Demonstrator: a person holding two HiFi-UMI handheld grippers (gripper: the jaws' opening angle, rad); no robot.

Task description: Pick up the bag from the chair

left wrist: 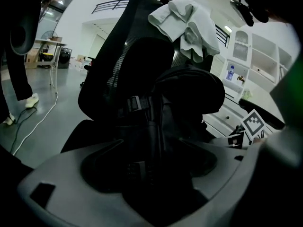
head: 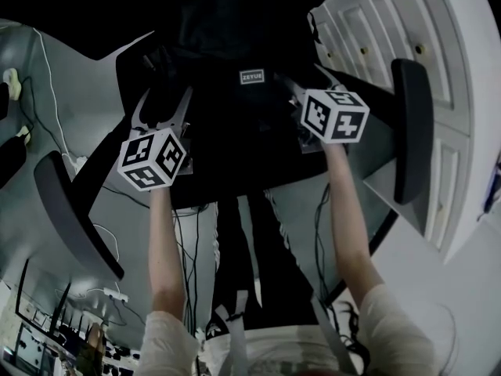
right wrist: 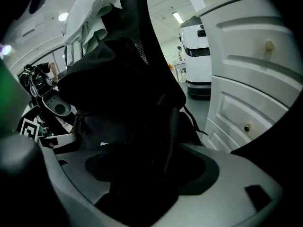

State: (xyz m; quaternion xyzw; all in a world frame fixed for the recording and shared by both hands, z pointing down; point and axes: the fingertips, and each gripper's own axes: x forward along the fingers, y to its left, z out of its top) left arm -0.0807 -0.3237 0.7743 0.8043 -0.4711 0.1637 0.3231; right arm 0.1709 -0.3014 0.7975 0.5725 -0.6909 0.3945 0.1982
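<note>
A black backpack (head: 235, 124) sits upright on the seat of a black office chair (head: 74, 210), leaning on the backrest (left wrist: 118, 56). My left gripper (head: 163, 100) is at the bag's left side. In the left gripper view the jaws (left wrist: 150, 143) stand apart with a black strap (left wrist: 151, 126) running between them. My right gripper (head: 307, 91) is at the bag's right side. Its jaws (right wrist: 156, 150) also stand apart around a dark strap (right wrist: 171, 126). The bag (right wrist: 118, 93) rests on the chair. Dark shadow hides the finger pads.
A white cloth (left wrist: 187, 25) hangs over the chair's top. White drawers and shelves (head: 391, 30) stand close on the right, by the right armrest (head: 411, 128). Cables (head: 47, 92) trail over the grey floor at left. A person's legs (left wrist: 19, 79) stand far left.
</note>
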